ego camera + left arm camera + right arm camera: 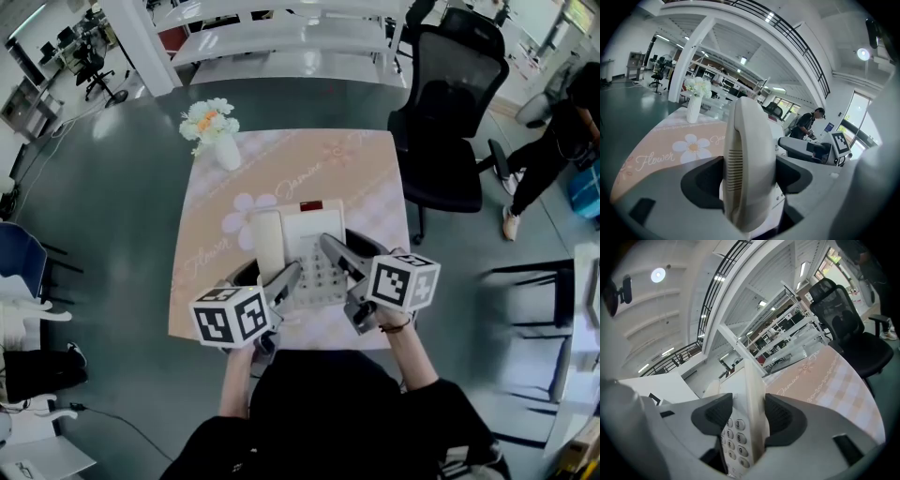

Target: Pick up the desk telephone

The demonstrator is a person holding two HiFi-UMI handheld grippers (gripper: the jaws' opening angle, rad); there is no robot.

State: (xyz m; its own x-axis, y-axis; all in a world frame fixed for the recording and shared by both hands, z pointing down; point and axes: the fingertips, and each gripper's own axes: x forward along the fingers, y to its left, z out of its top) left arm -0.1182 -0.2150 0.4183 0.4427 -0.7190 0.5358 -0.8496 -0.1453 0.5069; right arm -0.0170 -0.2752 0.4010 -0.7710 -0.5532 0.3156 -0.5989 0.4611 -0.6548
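Telephone (309, 246) at the near middle of the table (370, 178), and both grippers are on it. Left gripper (750, 178) is clamped across the handset (749, 154), jaws pressing either side. Right gripper (746, 420) pinches the phone's keypad-side edge, buttons right beside one jaw. Flower vase (223, 145) stands at the table's far left corner.

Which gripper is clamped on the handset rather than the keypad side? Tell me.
The left gripper: its jaws squeeze the handset. The right gripper instead clamps the telephone base beside the keypad.
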